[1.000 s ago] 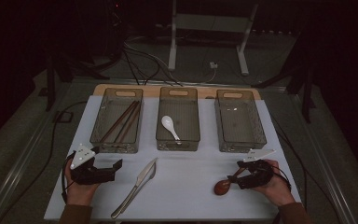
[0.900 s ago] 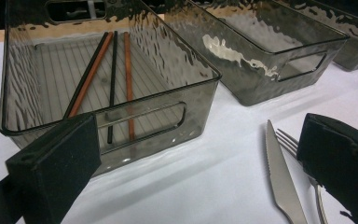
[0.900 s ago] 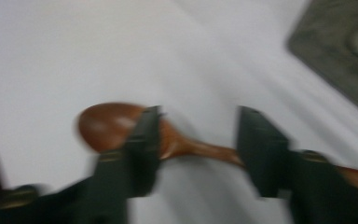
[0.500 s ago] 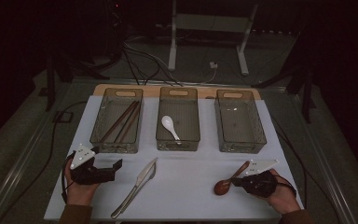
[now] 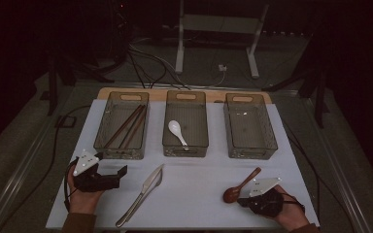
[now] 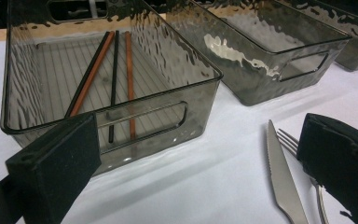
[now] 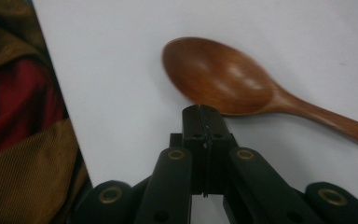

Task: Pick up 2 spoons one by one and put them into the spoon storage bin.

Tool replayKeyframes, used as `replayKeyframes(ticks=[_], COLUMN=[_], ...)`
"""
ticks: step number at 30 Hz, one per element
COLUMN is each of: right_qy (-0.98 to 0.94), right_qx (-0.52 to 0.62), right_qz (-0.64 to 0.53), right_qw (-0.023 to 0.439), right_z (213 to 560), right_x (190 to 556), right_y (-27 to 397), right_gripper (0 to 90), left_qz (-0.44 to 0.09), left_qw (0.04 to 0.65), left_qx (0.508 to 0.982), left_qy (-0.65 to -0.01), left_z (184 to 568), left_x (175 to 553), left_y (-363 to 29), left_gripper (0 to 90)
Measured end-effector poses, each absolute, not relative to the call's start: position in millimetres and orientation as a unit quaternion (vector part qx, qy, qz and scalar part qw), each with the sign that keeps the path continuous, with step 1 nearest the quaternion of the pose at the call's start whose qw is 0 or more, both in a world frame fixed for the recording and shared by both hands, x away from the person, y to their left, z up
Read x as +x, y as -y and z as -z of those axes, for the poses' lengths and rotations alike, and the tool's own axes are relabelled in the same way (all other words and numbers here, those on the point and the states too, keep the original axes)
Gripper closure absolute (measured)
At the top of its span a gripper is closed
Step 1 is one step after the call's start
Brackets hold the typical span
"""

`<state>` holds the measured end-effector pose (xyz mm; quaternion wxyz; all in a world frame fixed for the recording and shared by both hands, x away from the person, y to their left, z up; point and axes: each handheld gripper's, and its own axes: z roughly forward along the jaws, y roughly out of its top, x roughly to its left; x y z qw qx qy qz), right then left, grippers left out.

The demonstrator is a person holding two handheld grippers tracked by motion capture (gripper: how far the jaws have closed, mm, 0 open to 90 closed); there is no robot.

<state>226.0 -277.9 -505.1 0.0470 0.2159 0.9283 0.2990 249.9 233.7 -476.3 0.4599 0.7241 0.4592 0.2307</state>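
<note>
Brown wooden spoon (image 5: 242,184) is lying on the white table mat (image 5: 194,194), over toward the near right corner, bowl pointing at the person and handle angling off toward the right-hand clear grey plastic bin (image 5: 249,125). The right gripper (image 5: 246,200) is sitting just beside the bowl; in the right gripper view its jaws have just been closing and are now pressed flat together with nothing between them, tips right at the bowl's near rim (image 7: 219,77), can't tell if they're actually touching. The mat's near edge is running close behind that hand, so not much room there, but there's plenty of bare mat between the spoon and the silver table knife (image 5: 141,194).

The left gripper (image 5: 119,175) is resting near the left edge with its jaws spread wide, nothing in them, the knife and a silver fork (image 6: 307,177) just beside it.

The left bin (image 5: 121,125) is holding dark and reddish chopsticks (image 5: 128,126), the middle bin (image 5: 185,124) a white ceramic soup spoon (image 5: 177,131). No readable writing on anything.
</note>
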Motion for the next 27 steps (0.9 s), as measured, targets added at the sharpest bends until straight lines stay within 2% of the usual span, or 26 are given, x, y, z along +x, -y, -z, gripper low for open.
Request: replayKeyframes(ticks=[12, 27], right_qy=[-0.934, -0.912], right_qx=[0.199, 0.267], right_qz=[-0.292, -0.286], right_qw=[0.062, 0.122], right_z=[509.3, 511.8], right_x=[242.5, 281.0], right_y=[254.6, 235.5], right_gripper=[90.0, 90.0], left_qz=[-0.231, -0.231], left_qw=[0.460, 0.460], left_qx=[0.724, 0.723], left_qy=[-0.460, -0.460], left_z=[476.5, 476.4], left_x=[250.1, 250.1], left_y=[-234.0, -234.7], left_gripper=[0.7, 0.7])
